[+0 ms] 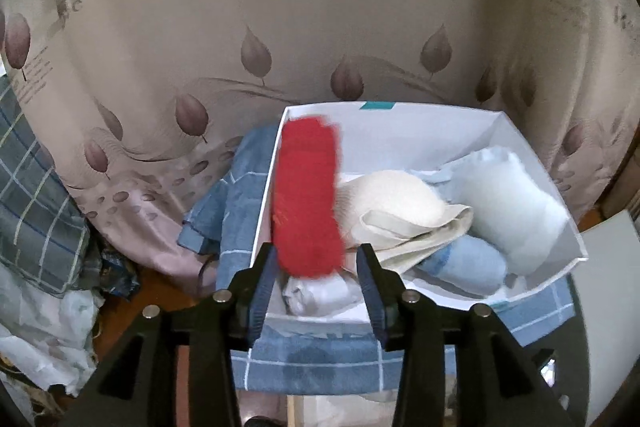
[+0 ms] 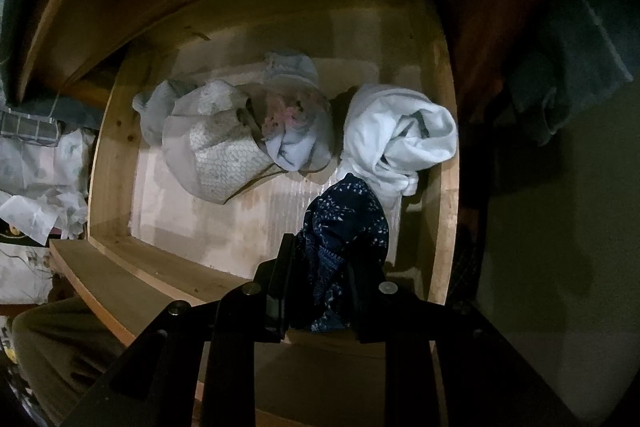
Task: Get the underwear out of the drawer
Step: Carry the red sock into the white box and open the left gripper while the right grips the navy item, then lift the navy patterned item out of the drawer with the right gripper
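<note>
In the left wrist view a red rolled underwear [image 1: 308, 195], blurred, lies over the left wall of a white box [image 1: 400, 143]. Its lower end sits between the fingers of my left gripper [image 1: 316, 259], which is open, with a gap on the right side. The box holds a cream piece [image 1: 392, 199], a pale roll [image 1: 516, 211], a light blue roll [image 1: 468, 263] and a white roll [image 1: 320, 293]. In the right wrist view my right gripper [image 2: 324, 267] is shut on a dark blue patterned underwear [image 2: 348, 223] over the wooden drawer [image 2: 108, 163]. A white garment [image 2: 396, 135], a grey lace piece [image 2: 216, 147] and a pale blue piece [image 2: 296, 123] lie in the drawer.
The box rests on a blue checked cloth [image 1: 320, 359] in front of a leaf-printed fabric [image 1: 200, 67]. A checked pillow [image 1: 32, 195] lies at the left. Beside the drawer are crumpled white bags [image 2: 40, 179], and a person's leg [image 2: 52, 339] shows at the lower left.
</note>
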Available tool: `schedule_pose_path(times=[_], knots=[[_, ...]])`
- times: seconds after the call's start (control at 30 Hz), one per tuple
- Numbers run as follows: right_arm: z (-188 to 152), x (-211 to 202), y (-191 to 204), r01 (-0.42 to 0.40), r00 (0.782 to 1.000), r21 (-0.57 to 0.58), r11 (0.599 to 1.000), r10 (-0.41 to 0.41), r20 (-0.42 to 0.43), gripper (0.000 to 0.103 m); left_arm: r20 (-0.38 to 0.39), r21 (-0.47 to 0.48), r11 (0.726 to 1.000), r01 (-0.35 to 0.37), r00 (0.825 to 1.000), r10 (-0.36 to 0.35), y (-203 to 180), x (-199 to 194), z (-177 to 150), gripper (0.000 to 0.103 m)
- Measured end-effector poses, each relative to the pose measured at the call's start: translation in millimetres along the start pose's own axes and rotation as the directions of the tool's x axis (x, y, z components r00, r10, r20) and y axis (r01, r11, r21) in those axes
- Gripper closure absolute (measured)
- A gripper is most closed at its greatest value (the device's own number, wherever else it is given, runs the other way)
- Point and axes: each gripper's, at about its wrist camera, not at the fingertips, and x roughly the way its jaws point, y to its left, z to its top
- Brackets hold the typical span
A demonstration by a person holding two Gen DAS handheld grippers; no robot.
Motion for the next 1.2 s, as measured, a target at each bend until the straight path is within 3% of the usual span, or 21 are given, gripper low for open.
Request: schedule_pose_path(times=[0.23, 0.47, 0.77, 1.0, 1.13, 1.2], knots=[[0, -5, 0, -0.001, 1.000, 0.006, 1.000, 0.001, 0.026, 0.082, 0.087, 0.034, 0.999, -0.012, 0.996, 0.009, 2, -45, -30, 0.054], [2, -12, 4, -0.003, 0.998, -0.003, 1.000, 0.003, 0.067, 0.082, 0.077, -0.013, 0.999, 0.032, 0.997, -0.031, 12, -56, -88, 0.049], [1, -14, 25, 0.075, 0.993, -0.082, 0.994, -0.068, 0.092, 0.082, -0.059, -0.059, 0.998, 0.032, 0.998, -0.035, 6, 15, -175, 0.048], [2, -12, 28, 0.111, 0.991, -0.093, 0.989, -0.103, 0.087, 0.082, -0.115, -0.099, 0.995, 0.001, 0.993, -0.012, 1, 62, -212, 0.048], [2, -11, 32, 0.124, 0.989, -0.104, 0.987, -0.115, 0.089, 0.082, -0.186, -0.179, 0.983, 0.038, 0.980, -0.071, 11, 82, -225, 0.048], [2, -11, 33, 0.133, 0.988, -0.113, 0.985, -0.123, 0.091, 0.082, -0.194, -0.180, 0.984, 0.001, 0.980, -0.036, 14, 86, -228, 0.048]])
